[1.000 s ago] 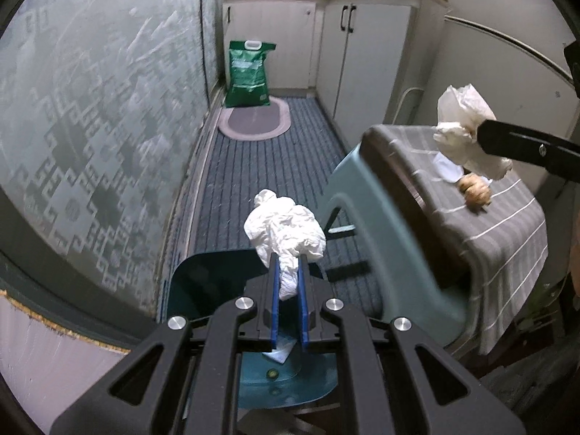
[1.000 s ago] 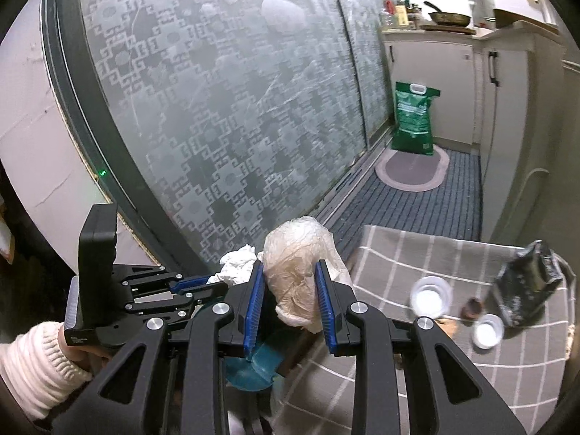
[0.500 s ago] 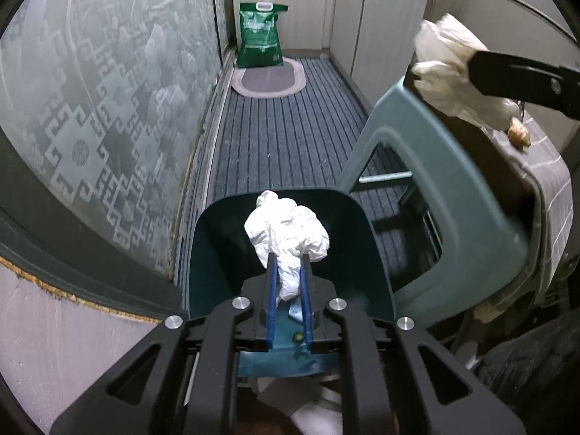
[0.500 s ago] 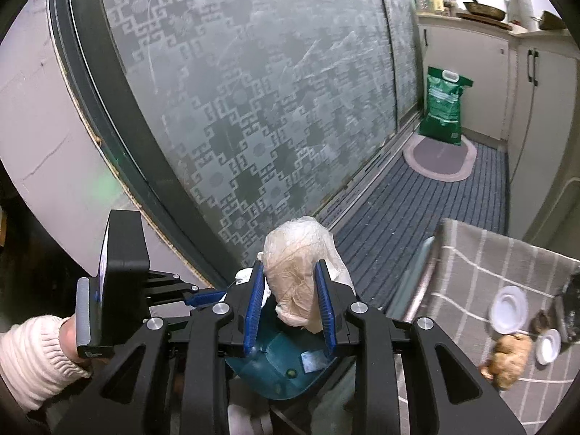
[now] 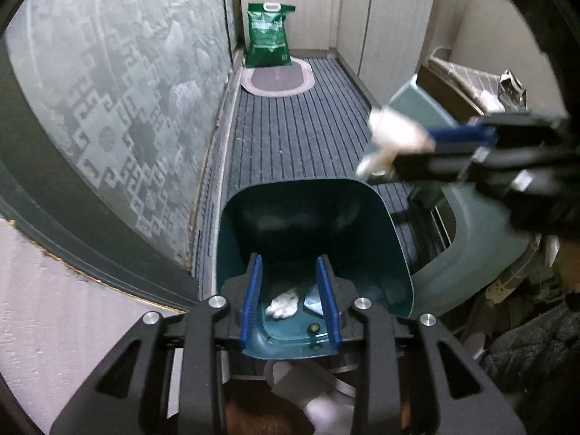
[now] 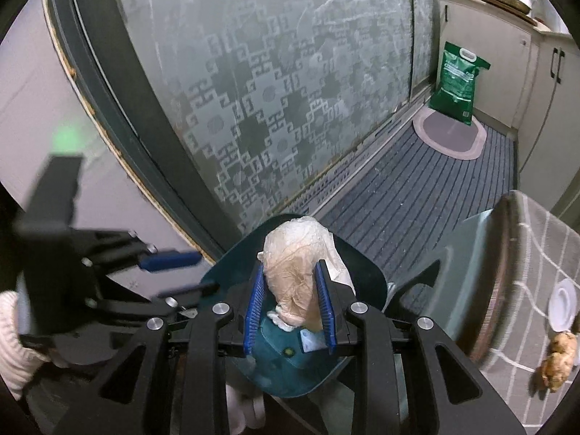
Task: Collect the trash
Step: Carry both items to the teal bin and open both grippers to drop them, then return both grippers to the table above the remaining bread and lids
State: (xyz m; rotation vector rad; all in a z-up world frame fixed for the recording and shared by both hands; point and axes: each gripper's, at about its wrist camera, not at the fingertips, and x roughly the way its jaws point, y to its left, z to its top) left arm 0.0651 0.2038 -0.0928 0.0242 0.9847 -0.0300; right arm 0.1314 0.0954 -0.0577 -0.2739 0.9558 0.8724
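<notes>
Glossy teal plastic bin [image 5: 395,253] — crumpled white paper wad [image 5: 283,303] inside — ribbed floor mat [image 5: 301,137].

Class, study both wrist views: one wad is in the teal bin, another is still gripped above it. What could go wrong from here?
1. The right gripper holds its crumpled wad above the bin; releasing off-centre could drop it onto the mat.
2. The left gripper, jaws opening and empty, hangs over the same bin; the two could collide.
</notes>
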